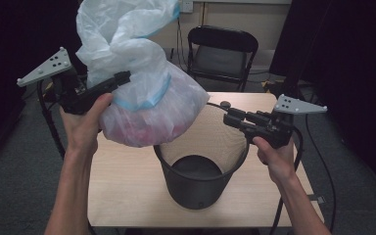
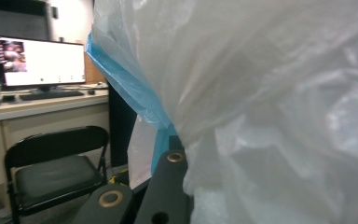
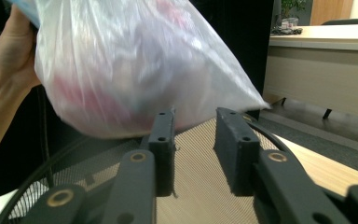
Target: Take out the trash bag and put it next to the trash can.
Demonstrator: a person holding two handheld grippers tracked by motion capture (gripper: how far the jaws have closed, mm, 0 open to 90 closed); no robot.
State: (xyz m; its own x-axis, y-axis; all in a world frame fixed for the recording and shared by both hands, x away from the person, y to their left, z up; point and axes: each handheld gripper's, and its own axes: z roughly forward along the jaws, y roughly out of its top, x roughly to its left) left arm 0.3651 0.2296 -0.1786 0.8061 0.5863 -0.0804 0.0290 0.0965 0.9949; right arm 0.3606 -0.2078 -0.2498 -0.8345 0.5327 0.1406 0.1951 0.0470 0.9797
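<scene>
A full, cloudy white plastic bag [image 1: 147,105] with a blue band and something pink inside hangs over the wooden table [image 1: 122,191], up and to the left of a black mesh bin [image 1: 200,178]. My left gripper [image 1: 121,79] is shut on the bag's gathered neck; in the left gripper view one black jaw presses into the bag [image 2: 270,116]. My right gripper [image 1: 227,117] hovers at the bin's far right rim. Its jaws stand open with nothing between them [image 3: 193,128], pointing at the bin's mesh wall [image 3: 196,186] and the underside of the bag [image 3: 130,70].
A black folding chair [image 1: 220,51] stands behind the table. A desk with a lit monitor [image 2: 39,60] and another folding chair [image 2: 56,170] lie beyond the left gripper. A long desk [image 3: 321,46] sits past the bin. Dark curtains flank the table.
</scene>
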